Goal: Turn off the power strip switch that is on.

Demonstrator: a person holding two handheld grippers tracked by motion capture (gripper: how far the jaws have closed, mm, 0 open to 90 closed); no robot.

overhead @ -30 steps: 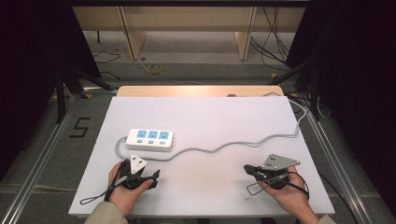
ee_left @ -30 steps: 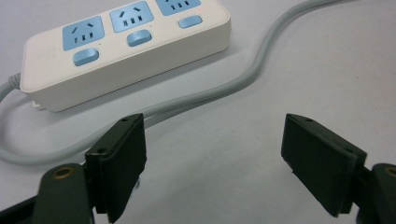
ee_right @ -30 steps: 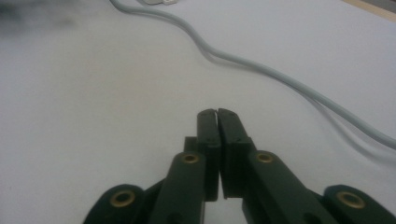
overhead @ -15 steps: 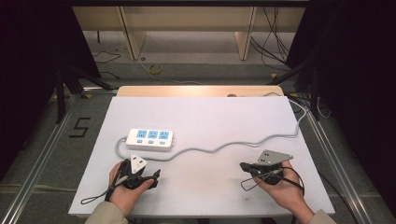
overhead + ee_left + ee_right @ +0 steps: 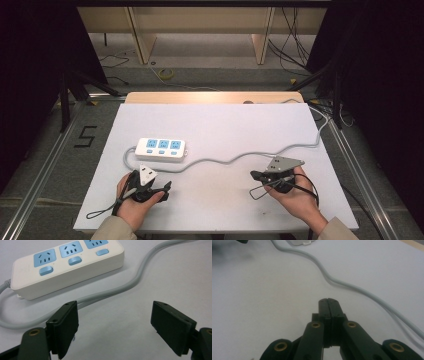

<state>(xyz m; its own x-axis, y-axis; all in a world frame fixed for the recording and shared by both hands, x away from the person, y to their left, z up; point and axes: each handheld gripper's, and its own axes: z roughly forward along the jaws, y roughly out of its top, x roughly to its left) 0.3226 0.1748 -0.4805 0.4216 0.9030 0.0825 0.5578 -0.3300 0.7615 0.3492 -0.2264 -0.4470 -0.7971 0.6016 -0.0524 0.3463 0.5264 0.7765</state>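
Centrally: white three-outlet power strip (image 5: 160, 148), grey cord (image 5: 235, 158) trailing rightward. Left gripper (image 5: 167, 187) just beside it, jaws wide; right gripper (image 5: 253, 175) near cord, jaws pressed together, empty.

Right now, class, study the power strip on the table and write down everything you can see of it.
The power strip is a white, plastic-looking block with rounded corners, lying flat on the white table, left of centre. Its top carries three blue sockets in a row, each with a blue rocker switch beside it. Nothing is plugged in. A grey cable leaves its left end, loops around the near side and snakes right across the table toward the far right corner. Neither gripper touches the strip.
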